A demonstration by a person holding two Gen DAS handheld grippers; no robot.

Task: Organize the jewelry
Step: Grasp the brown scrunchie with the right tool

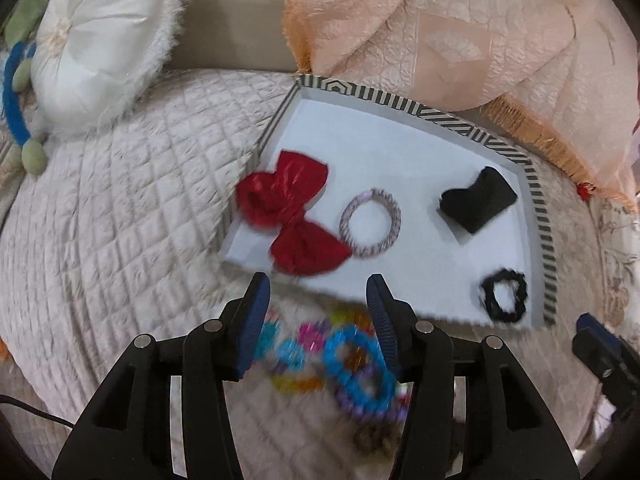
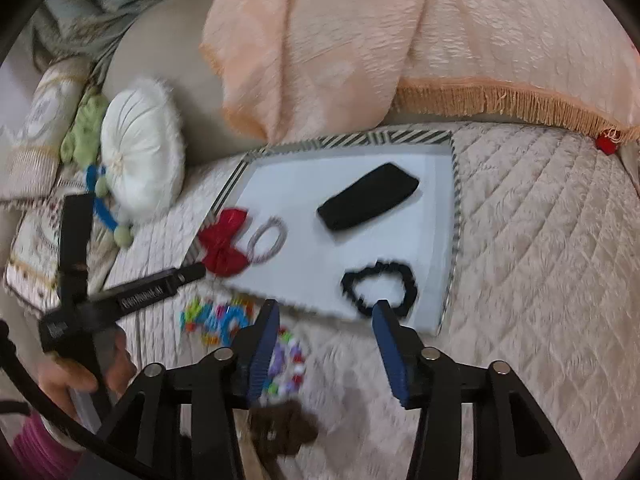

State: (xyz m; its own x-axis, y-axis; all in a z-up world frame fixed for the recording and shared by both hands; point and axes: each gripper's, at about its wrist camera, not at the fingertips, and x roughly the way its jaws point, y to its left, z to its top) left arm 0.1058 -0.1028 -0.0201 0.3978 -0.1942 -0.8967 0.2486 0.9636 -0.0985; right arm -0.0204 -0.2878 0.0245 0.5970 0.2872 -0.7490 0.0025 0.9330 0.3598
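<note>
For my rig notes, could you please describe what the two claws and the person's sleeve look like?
Both the left claw and right claw have black plastic frames with silver pins and ribbed blue pads. White lettering, unreadable, marks the left one's side. A black cable trails past a pink sleeve.

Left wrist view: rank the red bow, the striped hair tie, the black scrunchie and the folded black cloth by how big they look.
1. red bow
2. folded black cloth and striped hair tie, too alike to rank
3. black scrunchie
</note>
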